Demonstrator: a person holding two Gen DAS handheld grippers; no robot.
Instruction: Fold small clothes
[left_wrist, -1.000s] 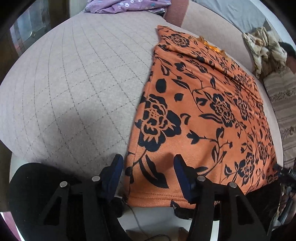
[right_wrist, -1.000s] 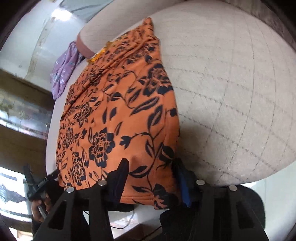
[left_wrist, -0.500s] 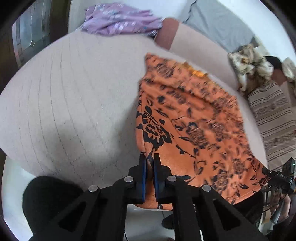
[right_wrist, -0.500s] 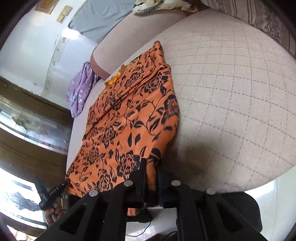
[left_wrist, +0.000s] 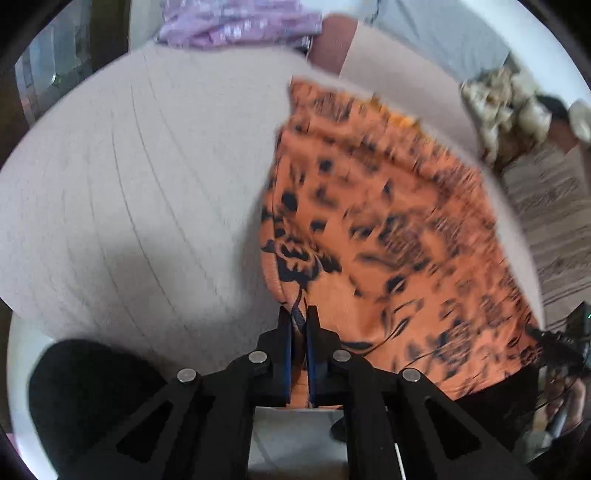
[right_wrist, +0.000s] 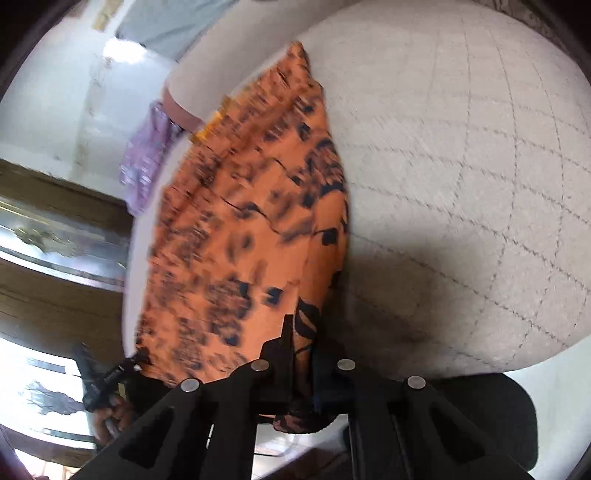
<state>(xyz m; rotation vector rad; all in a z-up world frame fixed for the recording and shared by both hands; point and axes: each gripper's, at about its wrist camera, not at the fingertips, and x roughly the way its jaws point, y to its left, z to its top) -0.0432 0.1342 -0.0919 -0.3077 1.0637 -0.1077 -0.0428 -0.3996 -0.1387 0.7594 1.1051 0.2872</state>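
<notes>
An orange garment with a black flower print (left_wrist: 388, 236) lies on a beige quilted cushion (left_wrist: 147, 206). My left gripper (left_wrist: 298, 317) is shut on the garment's near left corner and holds it lifted. In the right wrist view the same garment (right_wrist: 243, 229) hangs raised from its near right corner, where my right gripper (right_wrist: 300, 325) is shut on it. Both views are blurred by motion. The far end of the garment still rests on the cushion (right_wrist: 461, 177).
A purple flowered cloth (left_wrist: 236, 22) lies at the cushion's far edge, also in the right wrist view (right_wrist: 147, 155). A crumpled pale patterned cloth (left_wrist: 509, 110) and a striped fabric (left_wrist: 554, 221) lie at the right. A black round object (left_wrist: 85, 391) sits near left.
Both grippers went from open around the garment's near hem to shut on it. They have since risen, lifting the near edge off the cushion.
</notes>
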